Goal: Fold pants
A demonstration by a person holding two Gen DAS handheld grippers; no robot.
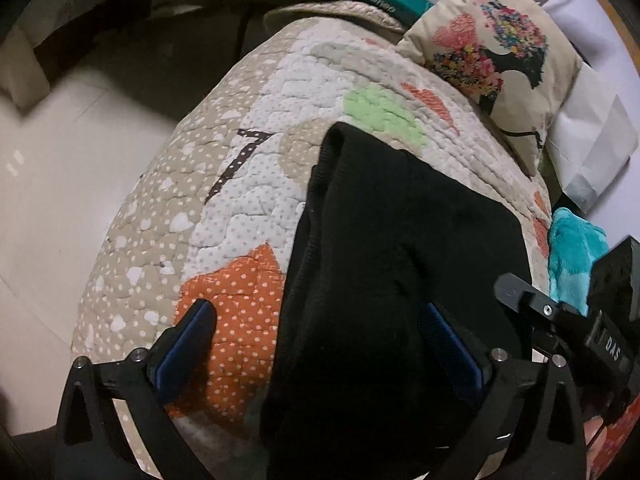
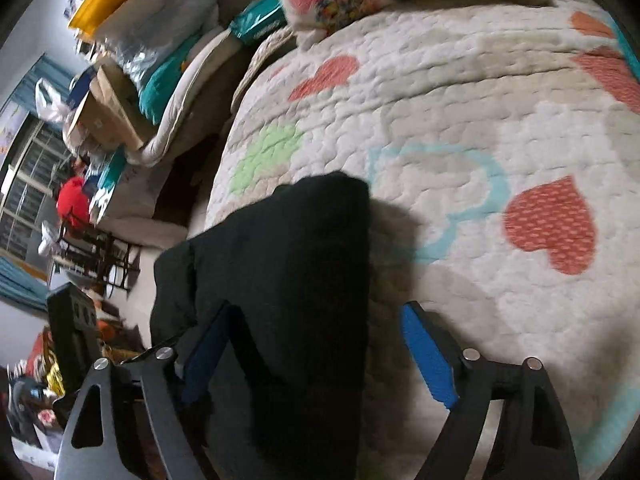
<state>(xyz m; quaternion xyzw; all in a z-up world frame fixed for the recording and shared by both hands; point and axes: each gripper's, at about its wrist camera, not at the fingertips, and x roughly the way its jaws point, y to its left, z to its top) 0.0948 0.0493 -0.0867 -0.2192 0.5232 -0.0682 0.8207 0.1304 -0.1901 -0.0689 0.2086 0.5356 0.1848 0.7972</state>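
Black pants (image 1: 384, 264) lie folded lengthwise on a quilted bedspread (image 1: 240, 208) with heart patches. In the left wrist view my left gripper (image 1: 320, 320) is open, its blue pads (image 1: 192, 332) wide apart, one over the orange patch and one over the black cloth. The right gripper's body (image 1: 568, 320) shows at the right edge. In the right wrist view the pants (image 2: 296, 280) fill the lower middle. My right gripper (image 2: 320, 336) is open, with the left pad (image 2: 208, 356) beside the cloth and the right pad (image 2: 428, 356) over the quilt (image 2: 460, 120).
A printed pillow (image 1: 492, 52) lies at the head of the bed, with a teal cloth (image 1: 572, 248) at the right edge. The floor (image 1: 60, 184) is to the left of the bed. Boxes, bags and piled clutter (image 2: 120, 80) stand beside the bed.
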